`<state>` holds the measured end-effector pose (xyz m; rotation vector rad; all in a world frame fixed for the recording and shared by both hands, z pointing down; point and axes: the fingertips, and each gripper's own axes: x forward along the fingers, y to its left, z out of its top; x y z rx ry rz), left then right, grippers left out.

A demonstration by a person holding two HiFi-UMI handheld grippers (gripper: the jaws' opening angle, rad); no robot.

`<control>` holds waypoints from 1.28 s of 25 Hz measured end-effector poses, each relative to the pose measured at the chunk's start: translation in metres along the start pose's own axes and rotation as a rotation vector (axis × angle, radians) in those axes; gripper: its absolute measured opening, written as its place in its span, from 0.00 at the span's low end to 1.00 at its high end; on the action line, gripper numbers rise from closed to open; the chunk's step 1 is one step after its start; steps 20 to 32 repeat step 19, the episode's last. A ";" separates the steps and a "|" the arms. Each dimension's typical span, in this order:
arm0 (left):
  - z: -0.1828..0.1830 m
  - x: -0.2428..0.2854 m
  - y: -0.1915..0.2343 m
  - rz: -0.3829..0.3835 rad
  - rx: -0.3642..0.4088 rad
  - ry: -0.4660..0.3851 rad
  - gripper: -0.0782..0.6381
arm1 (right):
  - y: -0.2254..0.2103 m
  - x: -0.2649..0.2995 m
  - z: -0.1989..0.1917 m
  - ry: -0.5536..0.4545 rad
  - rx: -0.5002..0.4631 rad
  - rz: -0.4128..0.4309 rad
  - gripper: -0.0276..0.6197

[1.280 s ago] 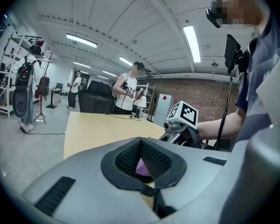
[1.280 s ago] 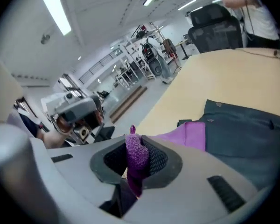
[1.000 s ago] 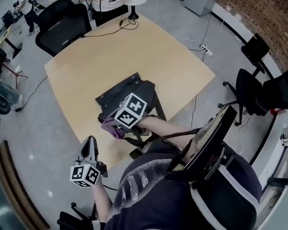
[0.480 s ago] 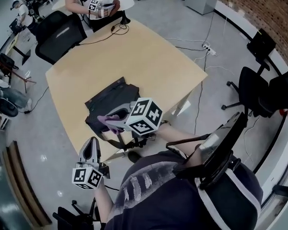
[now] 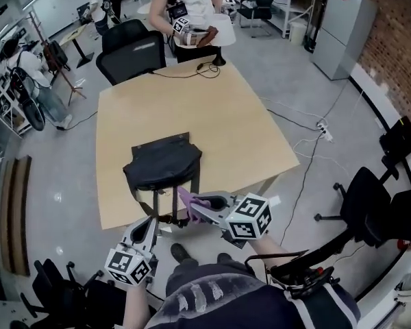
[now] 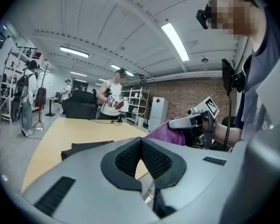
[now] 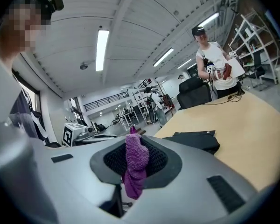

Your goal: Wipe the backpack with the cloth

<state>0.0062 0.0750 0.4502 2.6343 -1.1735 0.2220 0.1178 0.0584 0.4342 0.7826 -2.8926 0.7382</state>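
The backpack (image 5: 163,163) lay flat on the surface (image 5: 219,108). The right tool (image 5: 194,209), squeezing the purple cloth (image 5: 185,199), had come off the backpack and hung just below its straps. The left tool (image 5: 146,226) stayed pinched together, empty, near the backpack too.

Light wooden table (image 5: 240,115), dark backpack (image 5: 163,163) flat near its front edge, black cable (image 5: 185,72) at the far edge.
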 end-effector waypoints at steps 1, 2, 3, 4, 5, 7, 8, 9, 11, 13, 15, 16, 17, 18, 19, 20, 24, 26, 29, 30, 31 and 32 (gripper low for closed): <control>0.000 -0.005 -0.007 0.001 -0.004 -0.002 0.12 | 0.004 -0.006 -0.002 -0.003 0.006 0.004 0.12; -0.001 -0.010 -0.013 -0.003 -0.027 -0.006 0.12 | 0.009 -0.011 -0.004 -0.005 0.007 0.007 0.12; -0.001 -0.016 -0.018 -0.014 -0.074 -0.018 0.12 | 0.013 -0.016 -0.006 -0.004 0.005 0.008 0.12; 0.002 -0.023 -0.022 -0.030 -0.139 -0.042 0.12 | 0.018 -0.021 -0.008 -0.003 0.000 0.010 0.12; 0.008 -0.030 -0.025 -0.045 -0.196 -0.074 0.12 | 0.022 -0.025 -0.009 -0.001 -0.005 0.012 0.12; 0.018 -0.041 -0.029 -0.052 -0.223 -0.119 0.12 | 0.032 -0.031 -0.009 0.003 -0.006 0.018 0.12; 0.019 -0.046 -0.030 -0.048 -0.202 -0.121 0.12 | 0.037 -0.033 -0.010 0.006 -0.004 0.019 0.12; 0.019 -0.051 -0.031 -0.044 -0.181 -0.117 0.12 | 0.042 -0.033 -0.012 0.012 -0.004 0.016 0.12; 0.012 -0.063 -0.034 -0.052 -0.171 -0.106 0.12 | 0.052 -0.029 -0.019 0.029 -0.005 -0.006 0.12; 0.002 -0.078 -0.039 -0.073 -0.182 -0.098 0.12 | 0.066 -0.025 -0.027 0.033 -0.006 -0.024 0.12; -0.004 -0.098 -0.043 -0.087 -0.179 -0.096 0.12 | 0.083 -0.021 -0.033 0.022 -0.007 -0.031 0.12; -0.007 -0.109 -0.042 -0.089 -0.174 -0.098 0.12 | 0.093 -0.018 -0.035 0.015 -0.006 -0.033 0.12; -0.008 -0.121 -0.041 -0.088 -0.169 -0.101 0.12 | 0.103 -0.014 -0.039 0.008 -0.004 -0.032 0.12; -0.010 -0.134 -0.038 -0.085 -0.164 -0.104 0.12 | 0.113 -0.009 -0.042 0.002 -0.002 -0.031 0.12; -0.011 -0.146 -0.036 -0.082 -0.160 -0.107 0.12 | 0.123 -0.005 -0.046 -0.004 0.001 -0.029 0.12; -0.011 -0.146 -0.036 -0.082 -0.160 -0.107 0.12 | 0.123 -0.005 -0.046 -0.004 0.001 -0.029 0.12; -0.011 -0.146 -0.036 -0.082 -0.160 -0.107 0.12 | 0.123 -0.005 -0.046 -0.004 0.001 -0.029 0.12; -0.011 -0.146 -0.036 -0.082 -0.160 -0.107 0.12 | 0.123 -0.005 -0.046 -0.004 0.001 -0.029 0.12; -0.011 -0.146 -0.036 -0.082 -0.160 -0.107 0.12 | 0.123 -0.005 -0.046 -0.004 0.001 -0.029 0.12; -0.011 -0.146 -0.036 -0.082 -0.160 -0.107 0.12 | 0.123 -0.005 -0.046 -0.004 0.001 -0.029 0.12; -0.011 -0.146 -0.036 -0.082 -0.160 -0.107 0.12 | 0.123 -0.005 -0.046 -0.004 0.001 -0.029 0.12; -0.011 -0.146 -0.036 -0.082 -0.160 -0.107 0.12 | 0.123 -0.005 -0.046 -0.004 0.001 -0.029 0.12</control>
